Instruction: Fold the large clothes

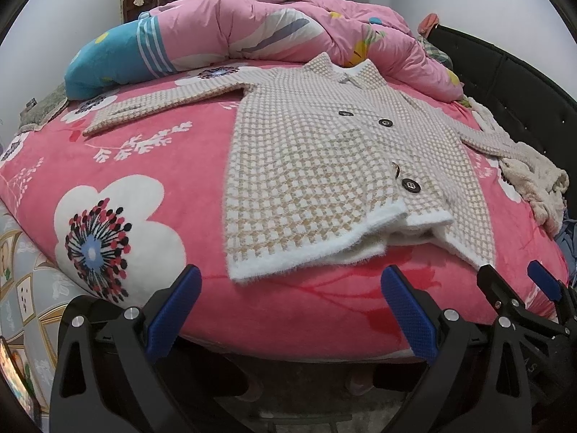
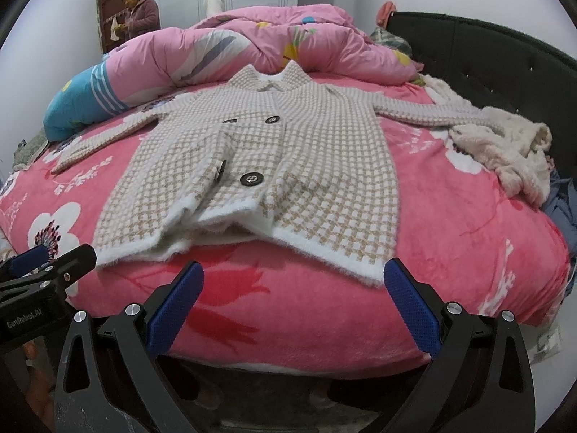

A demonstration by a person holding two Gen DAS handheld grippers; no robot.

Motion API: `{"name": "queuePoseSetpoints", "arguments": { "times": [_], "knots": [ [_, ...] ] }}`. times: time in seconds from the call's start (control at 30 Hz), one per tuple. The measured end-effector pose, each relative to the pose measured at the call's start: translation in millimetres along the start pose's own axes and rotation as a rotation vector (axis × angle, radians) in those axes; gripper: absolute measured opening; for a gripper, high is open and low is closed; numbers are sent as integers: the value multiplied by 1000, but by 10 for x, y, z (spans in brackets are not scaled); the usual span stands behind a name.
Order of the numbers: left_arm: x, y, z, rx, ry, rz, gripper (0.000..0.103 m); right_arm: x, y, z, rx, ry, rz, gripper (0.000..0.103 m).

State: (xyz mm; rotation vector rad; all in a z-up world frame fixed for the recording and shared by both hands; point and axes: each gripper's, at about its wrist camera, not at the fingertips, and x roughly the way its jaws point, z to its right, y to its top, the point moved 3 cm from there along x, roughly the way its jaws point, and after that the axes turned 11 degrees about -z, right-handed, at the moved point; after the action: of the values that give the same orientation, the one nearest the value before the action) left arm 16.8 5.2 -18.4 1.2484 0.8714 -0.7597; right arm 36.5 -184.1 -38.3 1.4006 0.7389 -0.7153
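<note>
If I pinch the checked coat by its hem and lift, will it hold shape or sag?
Probably sags: the checked coat lies limp, its fuzzy hem already rumpled. It looks thick, so likely heavyish for a single pinch. The plush bedspread may cling and drag on it.

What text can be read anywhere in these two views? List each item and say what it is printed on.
"GenRobot.AI": white lettering on the black body of the left gripper, seen at the left edge of the right wrist view.
Letters on the black body of the right gripper, at the right edge of the left wrist view: cut off, not readable.
Nothing else readable; the dark round buttons on the beige-and-white checked knit coat show no legible marking.
</note>
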Motion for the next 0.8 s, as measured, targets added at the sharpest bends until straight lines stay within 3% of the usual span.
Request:
{"name": "queuePoseSetpoints", "arguments": {
  "times": [0.8],
  "knots": [
    [109, 80, 44, -5, 39, -16, 98, 101, 95, 92, -13, -70, -7, 96]
  ]
}}
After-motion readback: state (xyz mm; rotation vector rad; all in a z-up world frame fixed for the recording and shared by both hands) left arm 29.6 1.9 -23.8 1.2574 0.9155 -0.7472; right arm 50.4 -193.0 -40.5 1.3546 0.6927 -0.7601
